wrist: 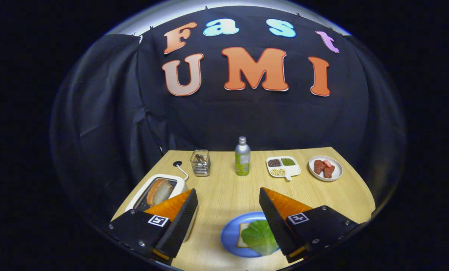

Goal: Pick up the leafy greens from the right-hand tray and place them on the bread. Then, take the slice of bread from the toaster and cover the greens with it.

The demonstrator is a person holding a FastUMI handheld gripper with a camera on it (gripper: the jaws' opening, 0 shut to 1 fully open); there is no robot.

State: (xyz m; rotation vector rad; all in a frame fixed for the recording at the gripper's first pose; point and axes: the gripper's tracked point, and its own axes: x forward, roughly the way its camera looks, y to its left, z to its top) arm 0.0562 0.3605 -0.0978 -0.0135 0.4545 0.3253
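The gripper (pixel 228 195) is held wide apart above the table (pixel 224 188), nothing between its fingers. The greens (pixel 260 237) are laid on the bread (pixel 242 235) on a blue plate (pixel 228 235), just inside the right finger. A second slice (pixel 159 191) is seated in the toaster (pixel 149 188), beyond the left finger. A bottle (pixel 242 156) is noted farther back; its label cannot be read. Square markers are fixed to both fingers.
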